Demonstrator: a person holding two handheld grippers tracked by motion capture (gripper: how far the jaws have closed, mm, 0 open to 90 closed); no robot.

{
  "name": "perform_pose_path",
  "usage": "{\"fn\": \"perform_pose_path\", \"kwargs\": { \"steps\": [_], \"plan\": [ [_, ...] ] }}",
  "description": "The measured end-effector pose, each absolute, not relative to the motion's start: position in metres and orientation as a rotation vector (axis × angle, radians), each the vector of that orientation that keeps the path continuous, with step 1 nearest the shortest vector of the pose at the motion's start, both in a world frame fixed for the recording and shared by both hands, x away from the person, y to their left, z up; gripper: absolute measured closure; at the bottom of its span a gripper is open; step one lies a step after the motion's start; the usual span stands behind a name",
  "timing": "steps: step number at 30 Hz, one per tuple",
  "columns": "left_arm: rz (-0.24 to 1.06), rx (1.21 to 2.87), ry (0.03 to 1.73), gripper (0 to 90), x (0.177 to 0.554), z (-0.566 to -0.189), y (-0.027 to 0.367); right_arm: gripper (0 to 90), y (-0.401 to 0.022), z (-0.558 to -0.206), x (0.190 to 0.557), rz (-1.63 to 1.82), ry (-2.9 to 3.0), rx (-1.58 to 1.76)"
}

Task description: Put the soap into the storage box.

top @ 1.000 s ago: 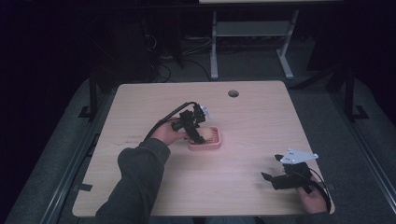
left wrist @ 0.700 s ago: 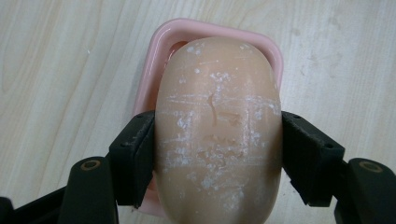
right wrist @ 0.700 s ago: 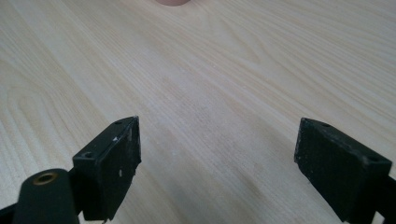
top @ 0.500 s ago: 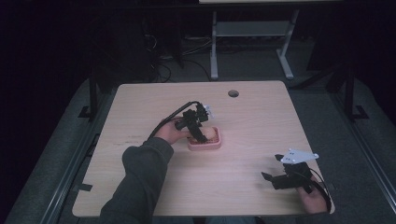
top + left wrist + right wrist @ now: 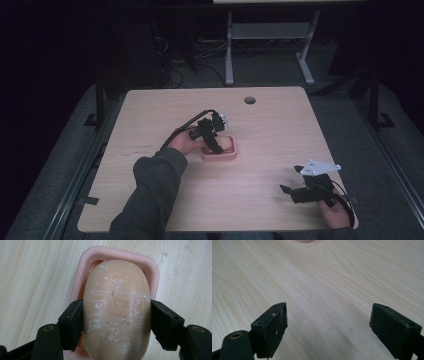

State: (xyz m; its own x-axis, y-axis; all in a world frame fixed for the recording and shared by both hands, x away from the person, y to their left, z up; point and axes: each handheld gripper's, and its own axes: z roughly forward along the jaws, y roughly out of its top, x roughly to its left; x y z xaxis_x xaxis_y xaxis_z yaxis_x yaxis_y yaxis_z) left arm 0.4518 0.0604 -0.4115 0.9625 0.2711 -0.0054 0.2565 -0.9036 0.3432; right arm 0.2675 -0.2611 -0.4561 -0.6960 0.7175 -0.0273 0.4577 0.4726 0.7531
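At table centre, high view: I see my left gripper [image 5: 215,141] leaning over the dish [image 5: 219,150], which sits a little to 9 o'clock of the table's [image 5: 280,130] middle.
Soap, high view: a pale lump [image 5: 225,144] lies in the dish, partly behind the gripper.
Right gripper, high view: it [image 5: 289,189] rests near the table's 4 o'clock corner, well apart from the dish, its grey plate [image 5: 317,167] on top.
Hole, high view: a dark round hole [image 5: 249,100] lies toward 12 o'clock, near the far edge.
Left gripper, left gripper view: my jaws press the soap [image 5: 117,307] from 9 and 3 o'clock, both pads [image 5: 72,323] touching its sides, so I have it clamped.
Soap, left gripper view: peach-coloured, streaked with white scuffs, lengthways over the pink dish [image 5: 152,270], whose rim shows at 12 o'clock and along both sides.
Right gripper, right gripper view: the jaws stand wide apart with bare wood [image 5: 324,290] between them; I grip nothing.
Dish, right gripper view: a sliver of pink [image 5: 303,241] shows at the 12 o'clock edge, far ahead of the jaws.
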Motion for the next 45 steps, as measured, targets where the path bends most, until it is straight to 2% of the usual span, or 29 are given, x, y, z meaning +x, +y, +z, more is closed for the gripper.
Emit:
{"fn": "perform_pose_path", "kwargs": {
  "steps": [41, 45],
  "plan": [
    [0.083, 2.79, 0.373, 31.8, 0.4525, -0.4142, 0.0583, 14.1, -0.2605, -0.4561, 0.2672, 1.067, 2.385, 0.994],
    [0.091, 2.743, 0.373, 33.3, 0.4513, -0.4076, 0.0591, 14.1, -0.2603, -0.4562, 0.2673, 1.067, 2.386, 0.993]
  ]
}}
